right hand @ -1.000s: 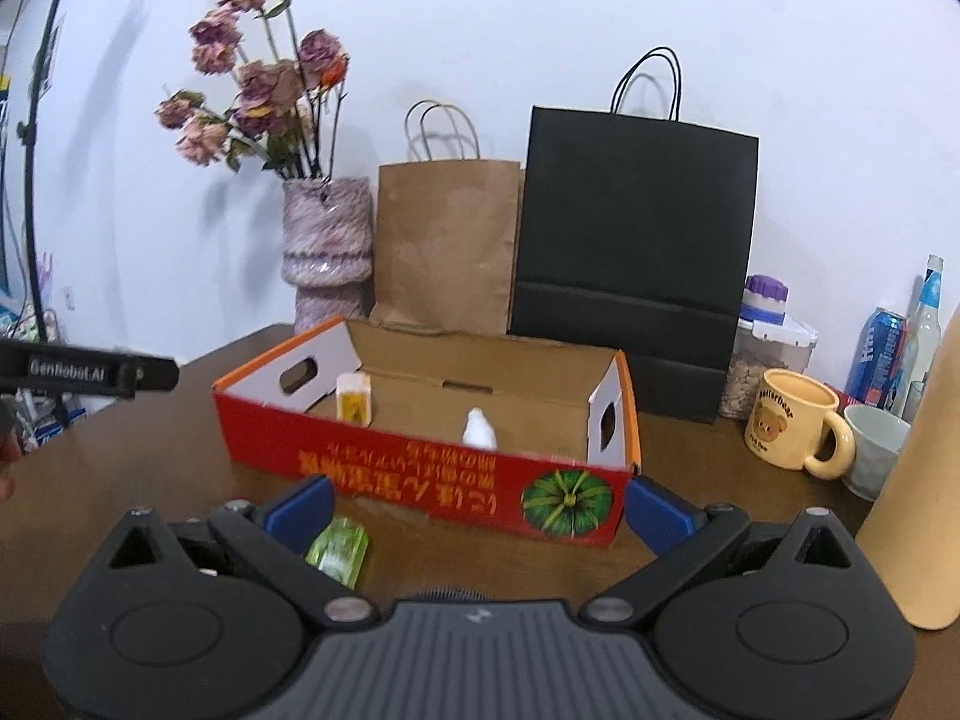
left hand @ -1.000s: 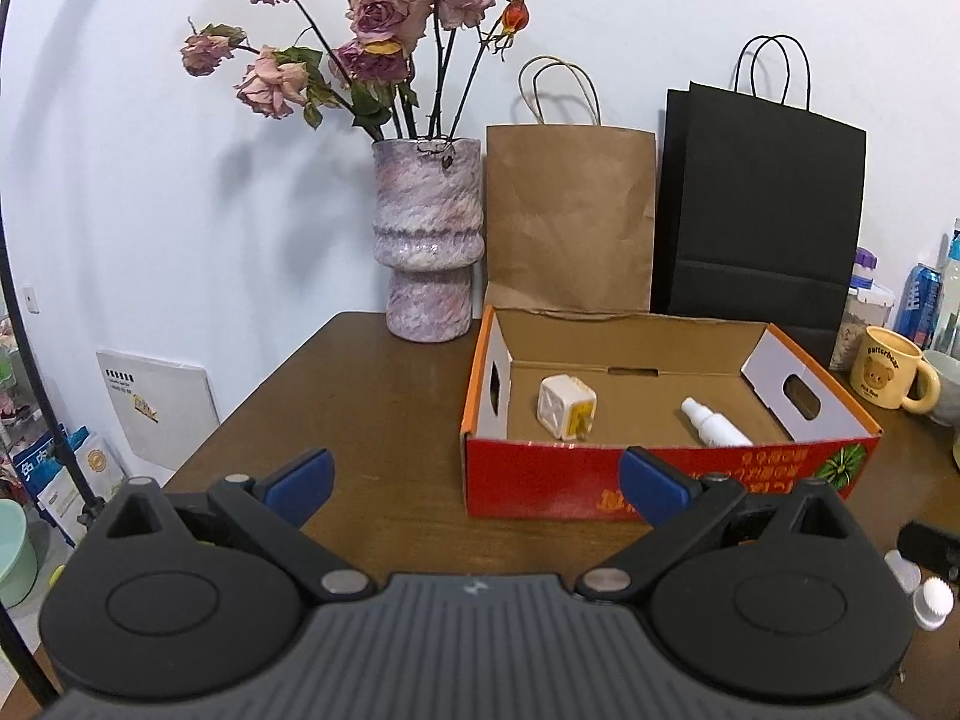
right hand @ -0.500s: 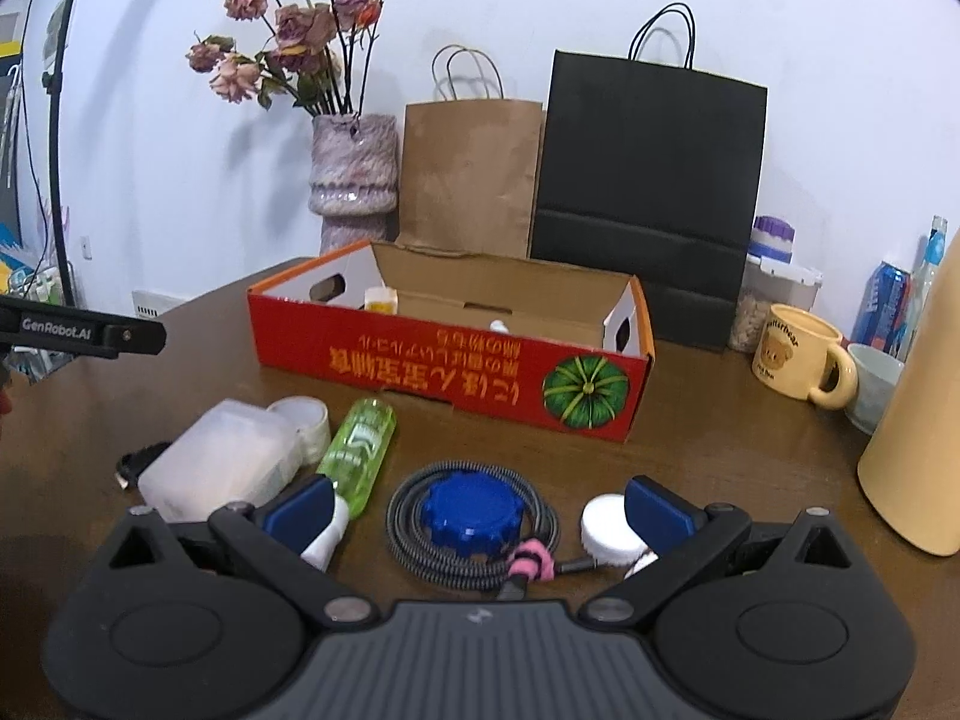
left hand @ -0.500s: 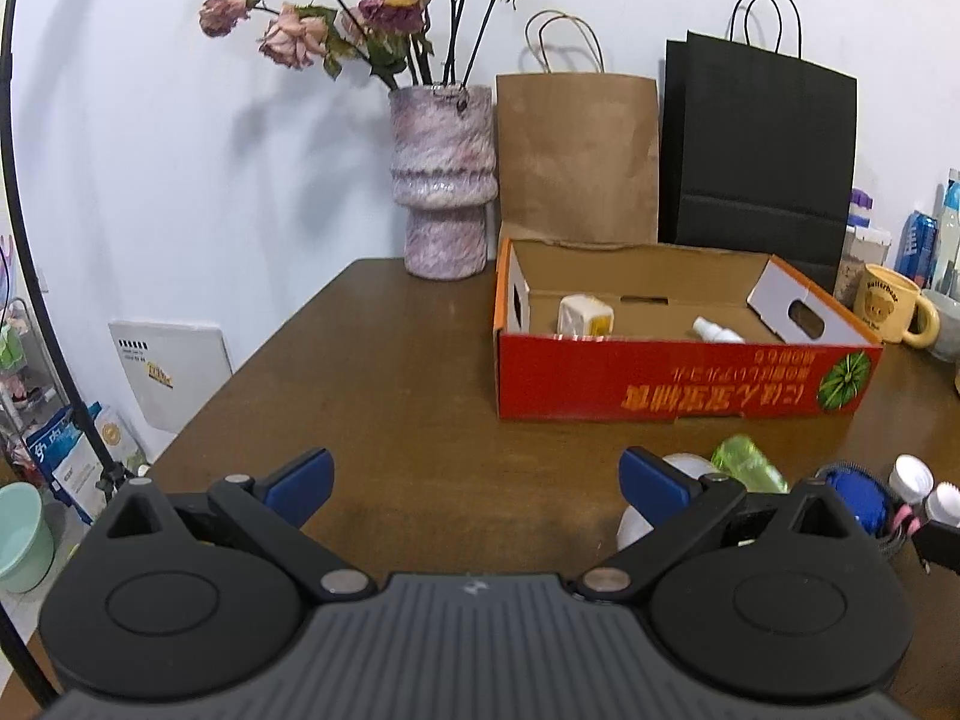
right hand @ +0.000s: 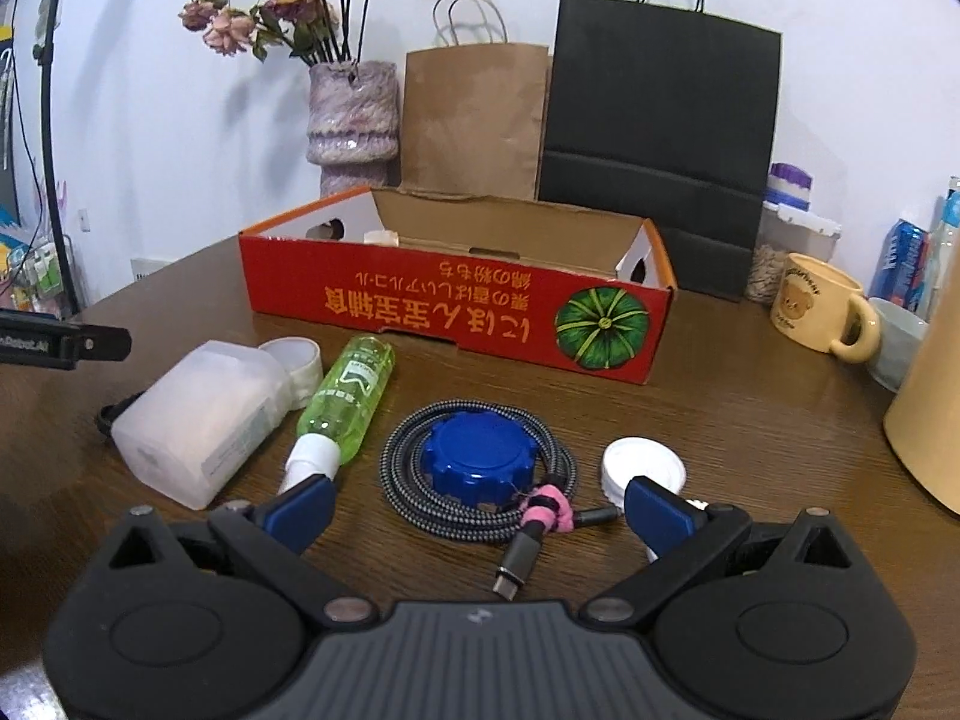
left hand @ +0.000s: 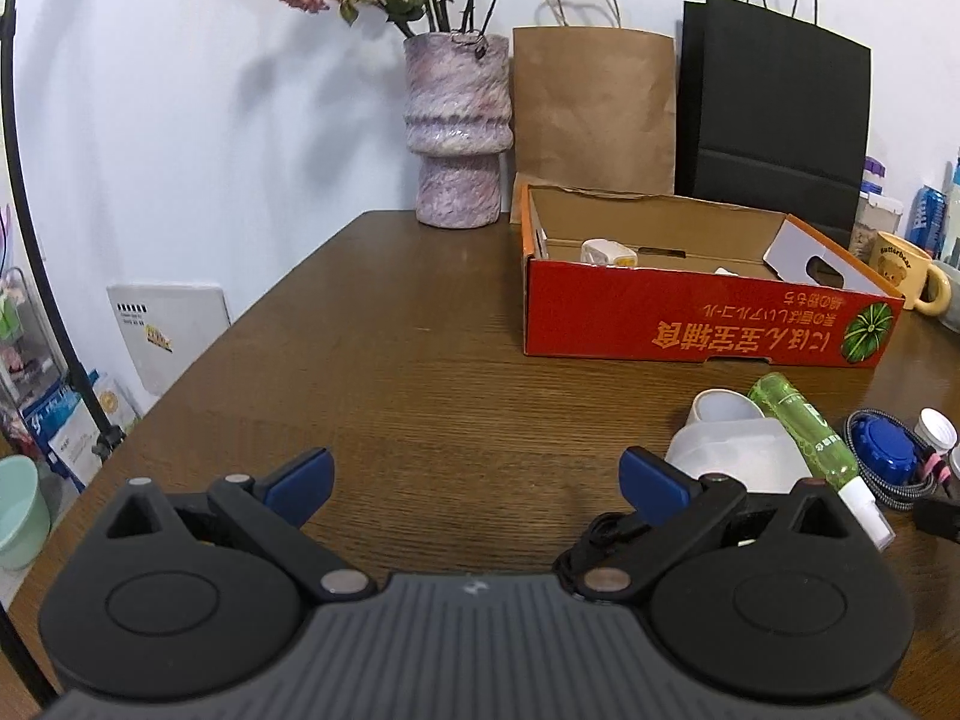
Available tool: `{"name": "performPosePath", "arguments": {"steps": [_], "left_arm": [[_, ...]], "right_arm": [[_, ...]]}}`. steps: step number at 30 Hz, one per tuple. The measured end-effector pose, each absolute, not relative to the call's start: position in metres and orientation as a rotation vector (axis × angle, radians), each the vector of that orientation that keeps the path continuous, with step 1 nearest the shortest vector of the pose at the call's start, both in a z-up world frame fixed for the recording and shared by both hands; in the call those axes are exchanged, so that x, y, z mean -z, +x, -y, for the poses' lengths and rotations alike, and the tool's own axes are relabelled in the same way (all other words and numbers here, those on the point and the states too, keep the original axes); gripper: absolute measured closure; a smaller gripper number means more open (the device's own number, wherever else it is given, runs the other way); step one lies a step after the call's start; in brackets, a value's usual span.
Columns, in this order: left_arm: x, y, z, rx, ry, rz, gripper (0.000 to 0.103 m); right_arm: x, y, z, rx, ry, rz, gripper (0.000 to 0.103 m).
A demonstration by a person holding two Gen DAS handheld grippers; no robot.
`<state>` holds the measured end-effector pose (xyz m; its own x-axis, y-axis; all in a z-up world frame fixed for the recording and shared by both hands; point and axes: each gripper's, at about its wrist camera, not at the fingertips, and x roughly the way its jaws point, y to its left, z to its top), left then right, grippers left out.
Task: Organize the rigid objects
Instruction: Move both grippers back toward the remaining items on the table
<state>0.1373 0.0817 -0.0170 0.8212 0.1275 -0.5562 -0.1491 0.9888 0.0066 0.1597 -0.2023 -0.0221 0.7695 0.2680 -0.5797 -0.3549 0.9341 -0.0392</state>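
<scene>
Both grippers have backed off from the red cardboard box (right hand: 456,306) — left gripper (left hand: 474,480) and right gripper (right hand: 477,507) gape wide, holding nothing. The green spray bottle (right hand: 351,396), blue cap (right hand: 477,456) inside its coiled cable (right hand: 402,474), and white lid (right hand: 643,468) now lie before the right gripper, box at 12 o'clock.

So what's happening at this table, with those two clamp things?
A person is tidying small items into the red cardboard box. Both hand-held grippers are open and hold nothing. The right hand-held gripper faces a blue cap ringed by a coiled cable, beside a green bottle. The left hand-held gripper hovers over bare table.
</scene>
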Motion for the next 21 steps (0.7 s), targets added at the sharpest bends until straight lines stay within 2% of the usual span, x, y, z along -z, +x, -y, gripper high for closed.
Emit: {"name": "performPosePath", "arguments": {"steps": [5,9,21], "left_arm": [[0.018,0.138,-0.085,-0.145,-0.054,-0.593,0.0],[0.019,0.138,-0.086,-0.144,-0.063,-0.598,0.0],[0.019,0.139,-0.087,-0.146,-0.069,-0.6,0.0]], "right_arm": [[0.027,0.179,0.195,-0.354,-0.187,-0.624,0.0],[0.033,0.196,0.191,-0.36,-0.195,-0.661,0.006],[0.043,0.212,0.196,-0.379,-0.111,-0.704,0.005]]}}
